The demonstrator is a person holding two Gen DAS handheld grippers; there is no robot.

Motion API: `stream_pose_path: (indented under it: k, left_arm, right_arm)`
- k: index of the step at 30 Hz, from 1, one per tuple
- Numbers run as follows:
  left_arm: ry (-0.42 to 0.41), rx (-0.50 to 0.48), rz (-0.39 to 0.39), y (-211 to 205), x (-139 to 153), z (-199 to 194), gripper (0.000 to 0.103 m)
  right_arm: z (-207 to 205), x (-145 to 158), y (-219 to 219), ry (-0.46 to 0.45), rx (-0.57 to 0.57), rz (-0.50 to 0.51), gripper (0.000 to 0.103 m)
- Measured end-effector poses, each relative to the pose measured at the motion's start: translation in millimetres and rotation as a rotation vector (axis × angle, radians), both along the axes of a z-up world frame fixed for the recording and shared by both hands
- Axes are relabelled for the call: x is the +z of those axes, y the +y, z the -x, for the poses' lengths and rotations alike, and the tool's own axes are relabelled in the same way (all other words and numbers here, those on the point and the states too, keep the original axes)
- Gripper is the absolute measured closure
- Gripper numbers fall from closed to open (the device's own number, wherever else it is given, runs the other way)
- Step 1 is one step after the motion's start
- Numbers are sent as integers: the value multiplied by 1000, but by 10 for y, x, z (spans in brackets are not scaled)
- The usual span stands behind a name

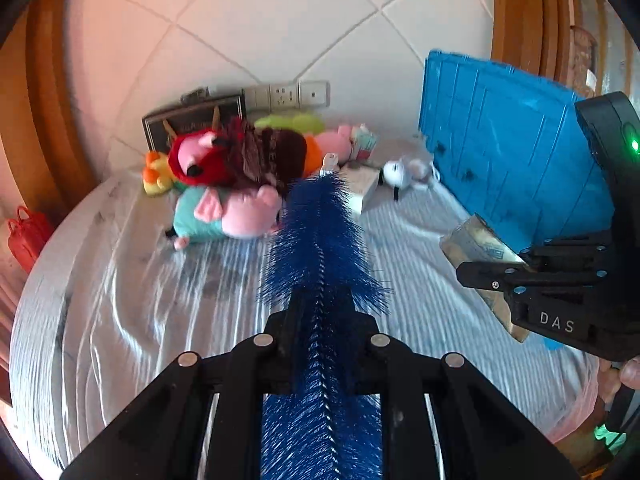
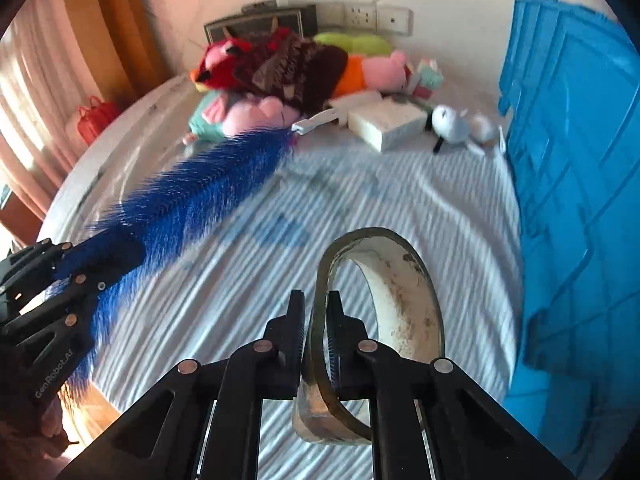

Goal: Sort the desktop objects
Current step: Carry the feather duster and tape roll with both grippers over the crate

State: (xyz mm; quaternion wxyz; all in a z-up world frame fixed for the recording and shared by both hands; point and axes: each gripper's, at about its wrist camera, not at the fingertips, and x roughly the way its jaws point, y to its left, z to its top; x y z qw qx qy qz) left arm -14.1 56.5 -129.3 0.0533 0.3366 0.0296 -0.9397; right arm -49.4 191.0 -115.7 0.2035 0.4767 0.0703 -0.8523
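In the left wrist view, the left gripper [image 1: 320,308] is seen pinched on a blue bristle brush [image 1: 316,232], whose bristled length runs forward between the jaws and out over the striped white cloth [image 1: 160,280] covering the table. At the right edge, the right gripper [image 1: 516,280] is seen from the side, clamped on a roll of tape [image 1: 480,244], in front of a blue plastic crate [image 1: 508,136]. Against the tiled back wall a heap of plush toys [image 1: 232,176] is piled, with a white box [image 1: 364,188] and a small grey-white toy [image 1: 404,172] beside it.

In the right wrist view, the right gripper [image 2: 314,320] is closed on the wall of the roll of tape [image 2: 400,292], one jaw outside the ring and one inside it. The ring is held upright above the striped cloth [image 2: 400,200]. The blue crate [image 2: 576,200] fills the right side. At the left, the left gripper [image 2: 92,276] is seen holding the blue brush [image 2: 192,200], its tip pointing toward the plush toys [image 2: 280,72] and the white box [image 2: 384,124] at the back.
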Motion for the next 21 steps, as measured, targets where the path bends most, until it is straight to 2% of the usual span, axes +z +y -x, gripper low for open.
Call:
stream_pose_path:
  k: [6, 8, 14, 18, 21]
  left_arm:
    - [221, -61, 2, 230, 837, 41, 88]
    - [268, -87, -1, 367, 1071, 74, 88]
    - [325, -171, -54, 802, 1551, 280, 88]
    - [336, -235, -81, 1234, 1834, 488, 88]
    - [330, -276, -109, 1565, 2009, 664, 88]
  right_arm:
    - [4, 959, 67, 221, -14, 73, 92]
    - [-33, 1256, 141, 291, -31, 80, 92]
    - [-188, 1996, 633, 442, -131, 65, 92]
    - [-259, 2333, 1085, 519, -217, 15, 92]
    - [-268, 2466, 1449, 546, -283, -18, 92]
